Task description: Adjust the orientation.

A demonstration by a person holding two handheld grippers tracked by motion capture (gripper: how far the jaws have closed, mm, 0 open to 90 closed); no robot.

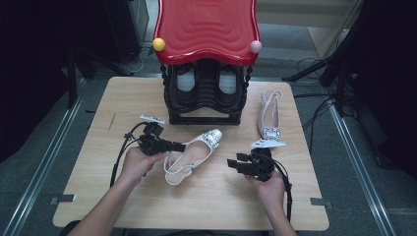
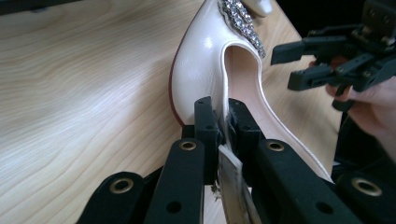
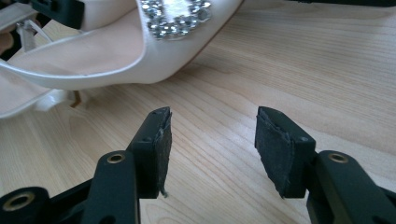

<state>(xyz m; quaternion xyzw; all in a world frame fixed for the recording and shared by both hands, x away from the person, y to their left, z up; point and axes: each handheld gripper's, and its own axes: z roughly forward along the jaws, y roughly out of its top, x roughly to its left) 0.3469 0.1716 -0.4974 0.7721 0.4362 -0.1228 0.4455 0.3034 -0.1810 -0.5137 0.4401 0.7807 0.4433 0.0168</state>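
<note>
In the left gripper view the shoe (image 2: 205, 65) loses its toe at the top edge, and its side wall is hidden where the left gripper (image 2: 223, 122) pinches it. On the rack (image 1: 204, 101) at the table's far edge, two dark shoes (image 1: 227, 83) sit shadowed, details unreadable.

Light wooden table (image 1: 98, 167), two cream heeled shoes (image 1: 194, 152), seemingly black-framed red-topped rack (image 1: 206, 105)
</note>
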